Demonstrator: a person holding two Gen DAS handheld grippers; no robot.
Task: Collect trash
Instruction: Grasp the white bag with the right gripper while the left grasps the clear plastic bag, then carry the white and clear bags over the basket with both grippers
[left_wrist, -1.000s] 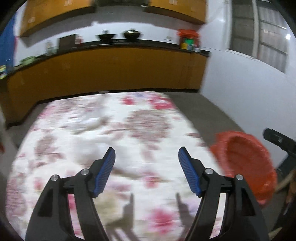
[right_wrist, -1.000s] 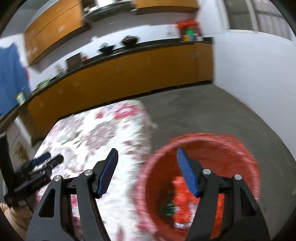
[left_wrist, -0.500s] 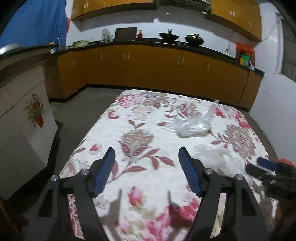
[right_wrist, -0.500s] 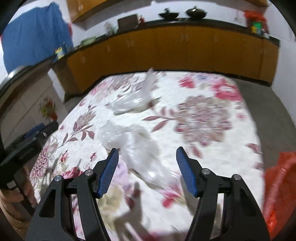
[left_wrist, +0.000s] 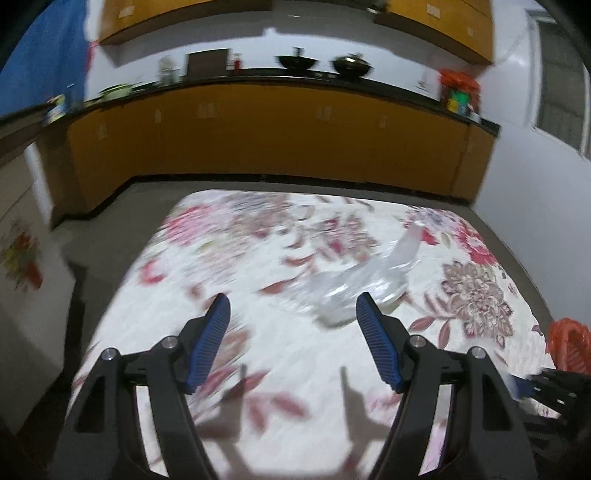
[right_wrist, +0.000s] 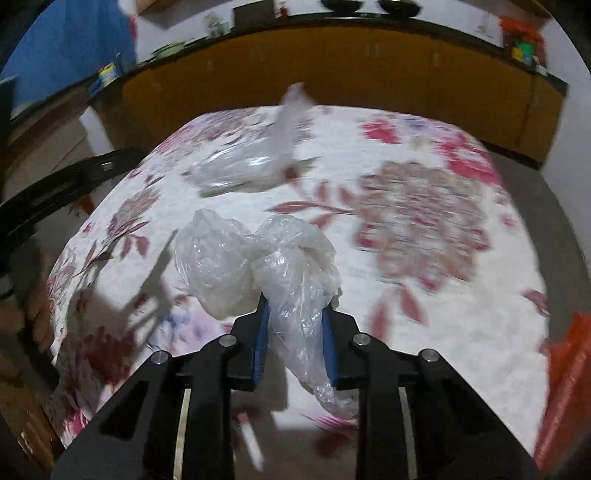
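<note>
Left gripper (left_wrist: 291, 321) jaws wide apart, nothing between them, over the floral-cloth table (left_wrist: 295, 369). Clear plastic bag (left_wrist: 354, 284) lies just beyond the right finger, toward the table's right edge. Red basket (left_wrist: 569, 343) off that edge.

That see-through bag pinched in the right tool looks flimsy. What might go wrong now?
1. The right tool, whose jaws have just been closing, pinches only one end of the crumpled plastic bag; thin film might slip or tear when lifted.
2. The red basket sits past the table's edge, so the bag could drop on the way.
3. A second bag remains on the tablecloth.
</note>
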